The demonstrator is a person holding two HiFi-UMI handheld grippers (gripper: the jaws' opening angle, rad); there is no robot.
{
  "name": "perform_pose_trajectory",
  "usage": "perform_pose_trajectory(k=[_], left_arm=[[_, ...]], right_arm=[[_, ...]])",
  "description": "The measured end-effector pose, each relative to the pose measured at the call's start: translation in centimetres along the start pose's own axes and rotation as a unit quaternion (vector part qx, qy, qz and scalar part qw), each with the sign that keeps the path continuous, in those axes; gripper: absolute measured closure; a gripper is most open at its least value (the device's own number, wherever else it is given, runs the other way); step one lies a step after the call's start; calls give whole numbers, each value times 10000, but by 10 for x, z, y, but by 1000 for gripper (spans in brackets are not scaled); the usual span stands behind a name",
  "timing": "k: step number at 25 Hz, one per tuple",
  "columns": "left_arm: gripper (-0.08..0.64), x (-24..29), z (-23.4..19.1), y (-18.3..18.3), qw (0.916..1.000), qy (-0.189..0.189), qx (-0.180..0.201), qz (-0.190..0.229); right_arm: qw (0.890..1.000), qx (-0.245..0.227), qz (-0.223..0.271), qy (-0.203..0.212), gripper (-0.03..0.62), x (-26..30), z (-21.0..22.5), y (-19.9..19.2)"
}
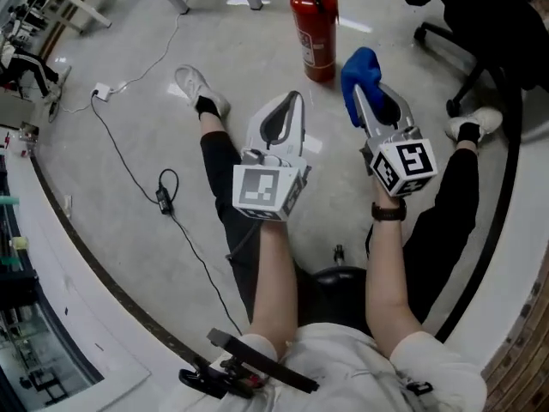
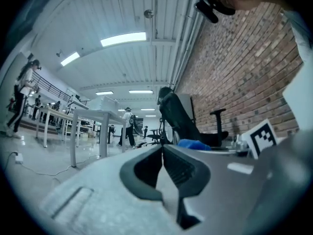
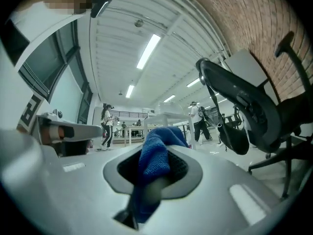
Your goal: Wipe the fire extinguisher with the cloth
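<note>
Risks tipping the upright fire extinguisher (image 1: 315, 33) on the floor (image 1: 129, 144), with right gripper (image 1: 369, 91) clamped on cloth (image 1: 358, 69), left gripper (image 1: 292, 103) closed, empty.

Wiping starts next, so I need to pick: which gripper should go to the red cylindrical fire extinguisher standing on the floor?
Right. The right gripper is shut on the blue fabric cloth and appears nearer the red cylindrical fire extinguisher. The left gripper is shut with nothing between its jaws.
</note>
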State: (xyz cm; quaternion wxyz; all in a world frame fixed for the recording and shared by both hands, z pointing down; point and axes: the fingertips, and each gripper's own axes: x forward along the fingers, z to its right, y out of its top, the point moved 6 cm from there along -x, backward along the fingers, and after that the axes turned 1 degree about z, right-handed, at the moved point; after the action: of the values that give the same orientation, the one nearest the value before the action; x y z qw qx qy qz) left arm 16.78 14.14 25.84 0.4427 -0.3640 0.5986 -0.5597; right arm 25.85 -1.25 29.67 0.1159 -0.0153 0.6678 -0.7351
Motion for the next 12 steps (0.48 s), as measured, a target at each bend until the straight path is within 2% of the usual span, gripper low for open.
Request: perform_pose_trajectory(k=[3,6,9,12], left_arm=[[554,-57,22,2,9999,62,55,-90],[554,-110,40,19,9998,181,33,15],[554,-154,54,23,9997,224,-5,65],[554,-181,58,24,9994,310,-67,123]], right_arm=[[9997,-148,-46,-174,517,-57,-59,15],[9997,-106,-87,-190,515,-101,-105,23],[9999,15,-72,-114,515,-135,-130,18],[9995,-230,-205,-84,515,-151,-146,18]])
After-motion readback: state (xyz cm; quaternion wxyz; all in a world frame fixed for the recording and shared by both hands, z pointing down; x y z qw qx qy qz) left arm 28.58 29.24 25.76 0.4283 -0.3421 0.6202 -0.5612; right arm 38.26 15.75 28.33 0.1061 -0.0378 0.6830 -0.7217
